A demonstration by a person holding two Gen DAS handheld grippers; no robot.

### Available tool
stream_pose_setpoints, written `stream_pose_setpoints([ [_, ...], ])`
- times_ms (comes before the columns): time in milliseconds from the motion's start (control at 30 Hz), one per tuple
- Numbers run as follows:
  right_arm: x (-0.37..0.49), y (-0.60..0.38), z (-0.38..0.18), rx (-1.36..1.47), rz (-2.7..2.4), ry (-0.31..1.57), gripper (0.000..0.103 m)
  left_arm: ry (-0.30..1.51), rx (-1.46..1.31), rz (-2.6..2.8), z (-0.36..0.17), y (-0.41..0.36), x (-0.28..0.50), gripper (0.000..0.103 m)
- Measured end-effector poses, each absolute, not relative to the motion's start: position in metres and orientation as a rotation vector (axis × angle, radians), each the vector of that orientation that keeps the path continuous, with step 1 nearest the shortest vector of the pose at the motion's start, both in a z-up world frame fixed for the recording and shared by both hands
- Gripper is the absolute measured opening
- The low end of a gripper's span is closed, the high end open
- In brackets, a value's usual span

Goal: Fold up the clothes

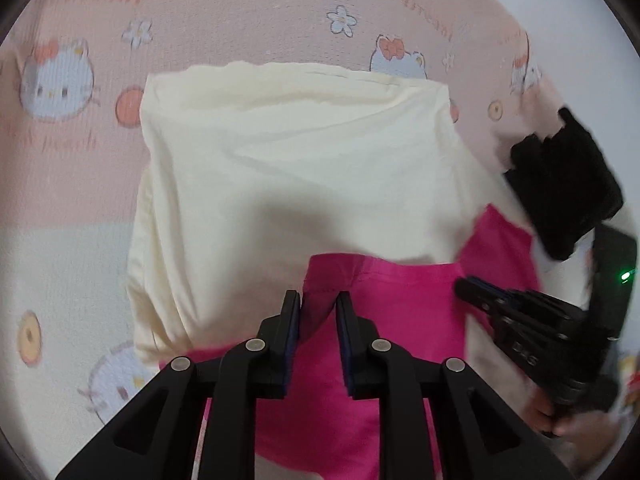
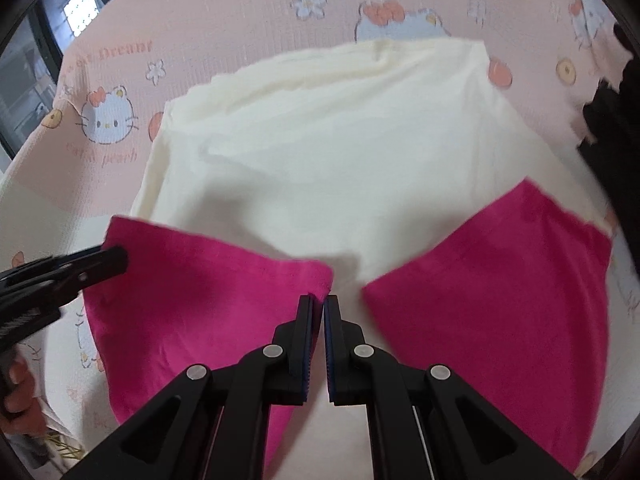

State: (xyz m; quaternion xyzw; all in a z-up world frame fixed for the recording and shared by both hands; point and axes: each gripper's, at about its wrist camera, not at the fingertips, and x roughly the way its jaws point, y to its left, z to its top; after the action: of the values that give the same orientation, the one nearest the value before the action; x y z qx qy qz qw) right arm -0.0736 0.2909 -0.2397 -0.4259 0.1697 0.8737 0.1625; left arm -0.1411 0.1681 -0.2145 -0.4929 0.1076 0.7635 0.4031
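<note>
Shirt [image 2: 328, 152], cream with pink sleeves, lies spread on the cartoon sheet [image 2: 240, 12], body stretching away from me toward its far hem, long axis running straight ahead of both tongs. My right tongs [image 2: 323, 304] are pinched shut on the inner corner of the left-hand pink sleeve [image 2: 192, 304]. My left tongs [image 1: 318, 300] hold a pink fold between their pads, though the jaws stand a little apart, so I cannot tell how firm that grip is. Both grips sit at the near edge; I judge the coming move carries this sleeve forward over the cream body. A black cloth [image 1: 560, 184] lies off to the right.
</note>
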Motion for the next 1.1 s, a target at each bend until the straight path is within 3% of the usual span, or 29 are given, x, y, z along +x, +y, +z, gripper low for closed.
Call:
stream_pose_setpoints([
  [33,-0.070,0.292,-0.236,-1.187,2.502,0.456,0.008,0.264,-1.265,1.925,-0.210,0.165,-0.140,0.026],
  [67,-0.066,0.294,-0.232,-1.158,2.510,0.429,0.020,0.260,-1.280,1.928,-0.205,0.162,-0.138,0.046],
  [100,-0.062,0.295,-0.227,-1.124,2.521,0.400,0.041,0.258,-1.288,1.941,-0.201,0.158,-0.136,0.060],
  [133,-0.055,0.296,-0.221,-1.072,2.540,0.367,0.050,0.256,-1.295,1.953,-0.196,0.154,-0.134,0.077],
  [167,-0.048,0.298,-0.216,-1.022,2.559,0.337,0.060,0.254,-1.298,1.965,-0.191,0.149,-0.131,0.077],
  [200,-0.039,0.299,-0.210,-0.979,2.581,0.313,0.061,0.255,-1.284,1.974,-0.183,0.144,-0.124,0.077],
  [333,-0.021,0.301,-0.193,-0.958,2.604,0.185,0.061,0.284,-1.259,2.007,-0.167,0.131,-0.112,0.077],
  [567,0.011,0.289,-0.178,-0.769,2.462,-0.295,0.061,0.416,-1.177,2.052,-0.145,0.126,-0.069,0.077],
  [767,0.027,0.302,-0.176,-0.936,2.556,-0.084,0.064,0.473,-1.175,2.012,-0.152,0.136,-0.056,0.077],
  [933,0.037,0.323,-0.197,-1.228,2.652,0.660,0.073,0.466,-1.302,1.950,-0.185,0.133,-0.062,0.077],
  [967,0.033,0.318,-0.198,-1.283,2.660,0.723,0.073,0.462,-1.317,1.955,-0.192,0.131,-0.064,0.077],
  [1100,0.020,0.280,-0.193,-1.348,2.749,0.531,0.077,0.355,-1.379,1.943,-0.213,0.120,-0.073,0.077],
])
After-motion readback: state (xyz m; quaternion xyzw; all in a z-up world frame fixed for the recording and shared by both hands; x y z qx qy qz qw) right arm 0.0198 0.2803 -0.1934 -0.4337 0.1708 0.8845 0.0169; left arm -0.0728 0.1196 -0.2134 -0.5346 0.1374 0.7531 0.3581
